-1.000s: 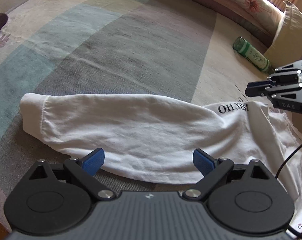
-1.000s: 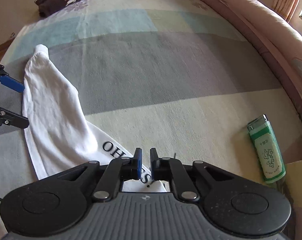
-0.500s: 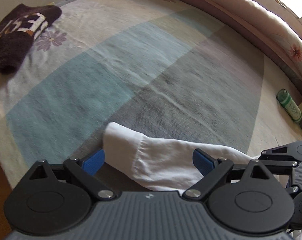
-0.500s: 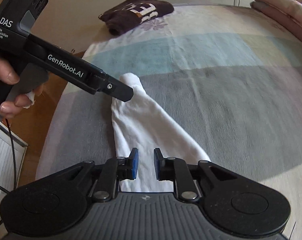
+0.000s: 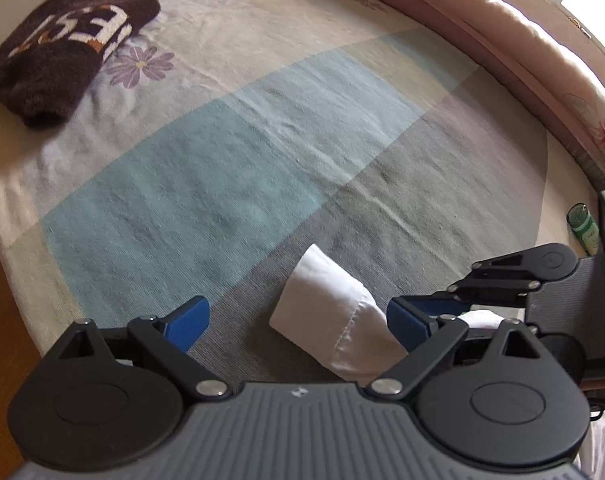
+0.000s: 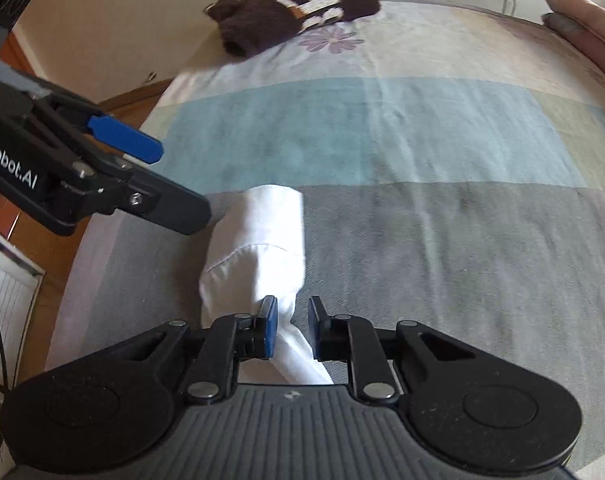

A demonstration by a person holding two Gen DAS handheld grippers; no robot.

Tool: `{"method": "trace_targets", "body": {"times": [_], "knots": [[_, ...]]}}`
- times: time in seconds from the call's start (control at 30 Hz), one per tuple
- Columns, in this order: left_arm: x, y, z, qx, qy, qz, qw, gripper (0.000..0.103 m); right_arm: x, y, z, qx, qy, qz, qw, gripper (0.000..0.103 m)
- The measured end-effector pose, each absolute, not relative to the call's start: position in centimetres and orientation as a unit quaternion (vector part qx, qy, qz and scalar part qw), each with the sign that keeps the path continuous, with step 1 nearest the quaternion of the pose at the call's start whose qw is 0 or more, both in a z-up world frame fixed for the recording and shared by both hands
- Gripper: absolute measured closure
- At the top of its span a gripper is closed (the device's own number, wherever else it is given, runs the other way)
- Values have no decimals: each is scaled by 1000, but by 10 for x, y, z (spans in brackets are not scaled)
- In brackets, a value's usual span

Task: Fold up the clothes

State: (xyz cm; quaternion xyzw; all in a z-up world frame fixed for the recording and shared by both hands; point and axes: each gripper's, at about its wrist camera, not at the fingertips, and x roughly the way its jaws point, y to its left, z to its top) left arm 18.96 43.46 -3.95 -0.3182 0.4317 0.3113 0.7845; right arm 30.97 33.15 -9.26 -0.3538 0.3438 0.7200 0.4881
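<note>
A white sleeve (image 5: 334, 320) of a garment is laid flat on a bed cover (image 5: 262, 184) patterned in grey, blue and cream blocks. Its cuff end is turned away from both cameras, and its long axis is seen running from the grippers outward toward the far side of the bed.

In the left wrist view, the left gripper (image 5: 298, 322) is held with its blue pads spread wide, nothing between them being pressed; the cuff lies in the gap, closer to the right-hand pad. The right gripper (image 5: 514, 276) is seen at the right edge, just beside the sleeve further back along its length.

In the right wrist view, the right gripper (image 6: 293, 318) is shown with a narrow gap between its pads. A bunched fold of the sleeve (image 6: 258, 252) passes into that gap and touches the left pad; the right pad appears clear of the cloth, so no firm pinch is judged. The left gripper (image 6: 154, 172) is seen from the side, poised above and just left of the cuff.

The right gripper is judged nearer to the cloth. The sleeve's stitched cuff seam and the right gripper's narrow gap are clearest in the right view; a green bottle (image 5: 586, 228) at the bed's edge is shown only by the left. A folded brown garment (image 6: 294, 4) with pale lettering lies well apart at the far corner.
</note>
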Motion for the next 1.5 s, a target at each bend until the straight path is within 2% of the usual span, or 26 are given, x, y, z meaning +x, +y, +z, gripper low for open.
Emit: {"method": "trace_targets", "body": {"times": [0.1, 0.17, 0.33, 0.4, 0.43, 0.47, 0.57, 0.73, 0.8, 0.97, 1.17, 1.33, 1.5], "knots": [[188, 428, -42, -321, 433, 296, 789, 8, 299, 332, -96, -369, 329, 723, 482, 81], [188, 423, -44, -316, 436, 296, 789, 8, 301, 335, -96, -366, 329, 718, 492, 66], [181, 420, -46, -331, 425, 307, 785, 8, 301, 336, -100, -356, 340, 714, 498, 64], [179, 420, -45, -334, 421, 311, 784, 8, 296, 331, -100, -361, 334, 716, 495, 68], [178, 420, -44, -334, 421, 312, 783, 8, 294, 328, -100, -362, 334, 718, 491, 76], [178, 419, -44, -334, 420, 314, 783, 8, 293, 327, -99, -363, 337, 720, 486, 89], [176, 420, -42, -335, 417, 316, 784, 8, 294, 328, -96, -361, 339, 718, 489, 100], [172, 421, -32, -338, 402, 320, 788, 8, 306, 347, -74, -345, 285, 688, 571, 100], [171, 420, -31, -342, 400, 319, 788, 8, 315, 357, -69, -331, 284, 676, 594, 98], [173, 416, -32, -342, 405, 314, 788, 8, 343, 332, -55, -294, 301, 666, 617, 70], [207, 412, -40, -332, 420, 277, 798, 9, 374, 227, -59, -288, 383, 595, 645, 69], [272, 381, -49, -255, 462, 208, 823, 9, 398, 142, -69, -284, 455, 507, 675, 69], [322, 339, -68, -192, 496, 135, 836, 9, 434, 110, -61, -271, 430, 468, 723, 69]]}}
